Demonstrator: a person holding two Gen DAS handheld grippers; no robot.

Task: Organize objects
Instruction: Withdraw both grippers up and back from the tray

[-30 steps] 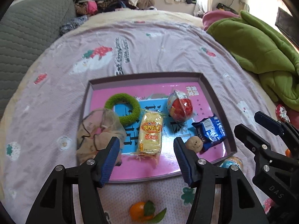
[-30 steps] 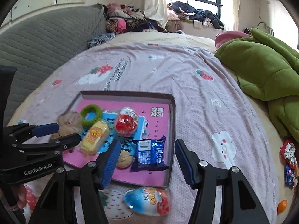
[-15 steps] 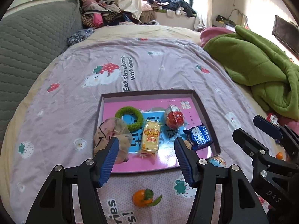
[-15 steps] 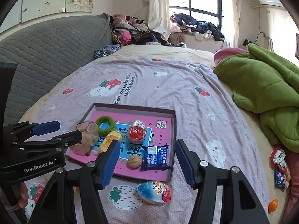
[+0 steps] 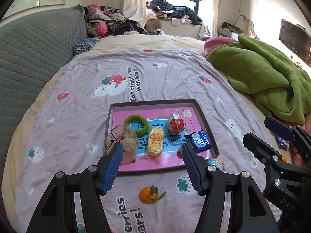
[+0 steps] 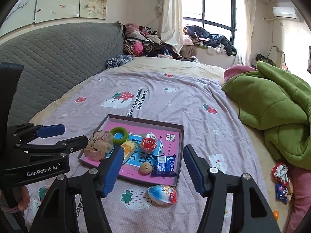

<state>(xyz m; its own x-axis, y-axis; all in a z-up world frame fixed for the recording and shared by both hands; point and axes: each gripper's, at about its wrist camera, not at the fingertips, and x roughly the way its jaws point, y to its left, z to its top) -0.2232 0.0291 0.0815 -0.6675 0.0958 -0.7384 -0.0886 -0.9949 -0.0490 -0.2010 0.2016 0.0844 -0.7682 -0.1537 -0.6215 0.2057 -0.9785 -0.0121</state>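
Observation:
A shallow pink tray [image 5: 202, 116] [image 6: 179, 145] lies on the bed. It holds a green ring [image 5: 136, 124], a mesh pouch [image 5: 122, 138], a yellow snack pack [image 5: 155, 140], a red ball in wrap [image 5: 176, 124], a blue wrapper [image 5: 198, 141] and a walnut [image 6: 146, 168]. A small orange [image 5: 149, 194] and a blue-red egg toy [image 6: 162, 194] lie on the sheet in front of the tray. My left gripper [image 5: 152, 168] is open and empty above the sheet. My right gripper [image 6: 153, 171] is open and empty.
A green blanket [image 5: 268, 81] is heaped at the right. More wrapped snacks [image 6: 280, 180] lie by the right bed edge. A grey headboard [image 6: 48, 64] runs along the left. Clothes [image 6: 143, 44] are piled at the far end.
Both grippers have drawn back and up from the tray, so the tray looks smaller and farther. Both stay open. The objects have not moved.

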